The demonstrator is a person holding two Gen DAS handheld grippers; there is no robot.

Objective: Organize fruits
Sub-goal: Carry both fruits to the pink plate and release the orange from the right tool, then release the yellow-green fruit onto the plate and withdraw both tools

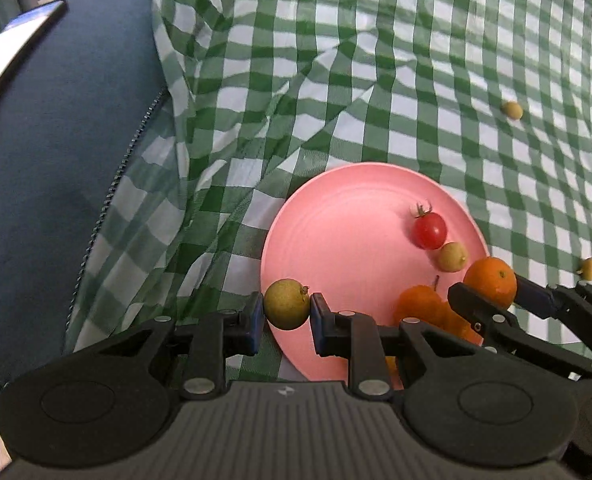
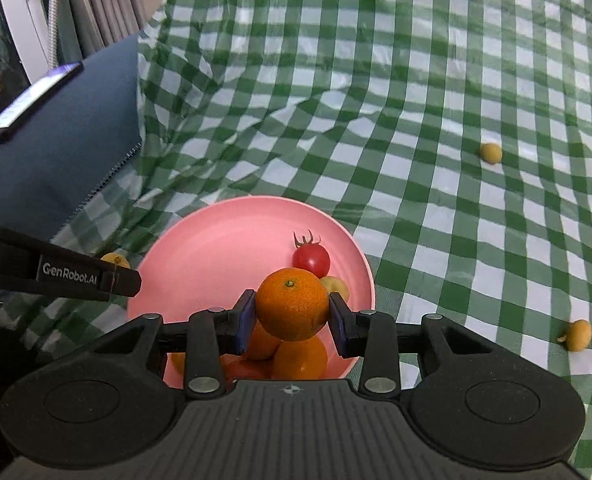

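Observation:
A pink plate (image 1: 336,216) (image 2: 224,232) lies on a green checked cloth. On it sit a cherry tomato (image 1: 429,230) (image 2: 312,261), a small yellow-green fruit (image 1: 451,257) (image 2: 338,286) and oranges (image 1: 420,304) (image 2: 300,360). My left gripper (image 1: 287,310) is shut on a yellow-green round fruit (image 1: 286,309) at the plate's left rim. My right gripper (image 2: 292,312) is shut on an orange (image 2: 292,304) (image 1: 491,281) above the plate's near side.
Two small yellow fruits lie loose on the cloth to the right (image 2: 490,153) (image 2: 578,335) (image 1: 512,111) (image 1: 589,268). A dark blue cushion (image 1: 56,152) with a phone (image 2: 32,100) on it sits at the left. Curtains are beyond it.

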